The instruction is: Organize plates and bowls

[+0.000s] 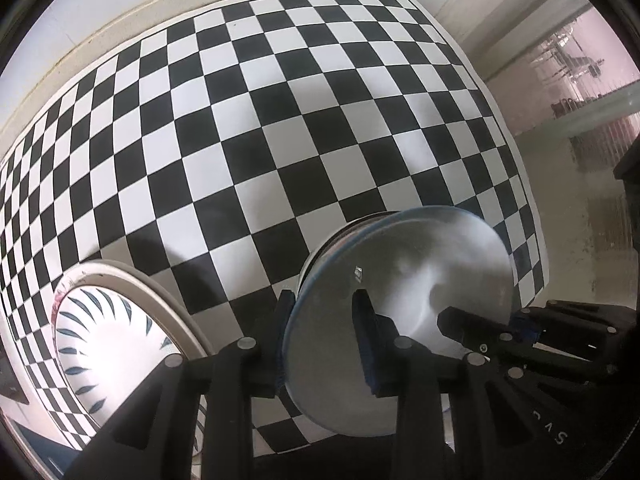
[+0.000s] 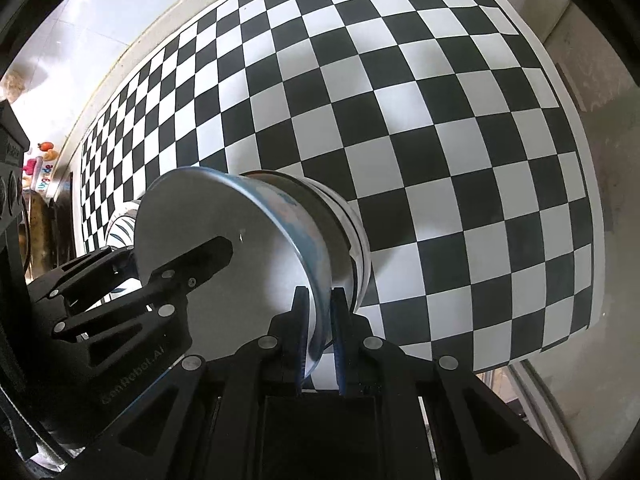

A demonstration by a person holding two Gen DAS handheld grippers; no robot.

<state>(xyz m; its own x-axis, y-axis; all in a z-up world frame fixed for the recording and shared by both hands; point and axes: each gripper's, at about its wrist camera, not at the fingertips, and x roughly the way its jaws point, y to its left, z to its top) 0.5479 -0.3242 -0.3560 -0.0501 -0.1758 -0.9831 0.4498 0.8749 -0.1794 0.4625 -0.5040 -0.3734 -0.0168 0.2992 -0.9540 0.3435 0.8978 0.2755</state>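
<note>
Item: blue-rimmed bowl (image 1: 400, 312), held over the checkered tabletop (image 1: 280, 140).
We are gripping its rim between both pairs of fingers: left gripper (image 1: 326, 340) clamping one edge, right gripper (image 2: 320, 332) pinching the opposite edge.

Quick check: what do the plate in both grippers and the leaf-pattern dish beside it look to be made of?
Plate: likely glazed ceramic or melamine; smooth white face with soft sheen, thin blue rim.
Leaf-pattern dish: likely glazed ceramic; glossy white with painted dark leaf strokes and a cream rim. Neither look rules out hard plastic.
</note>
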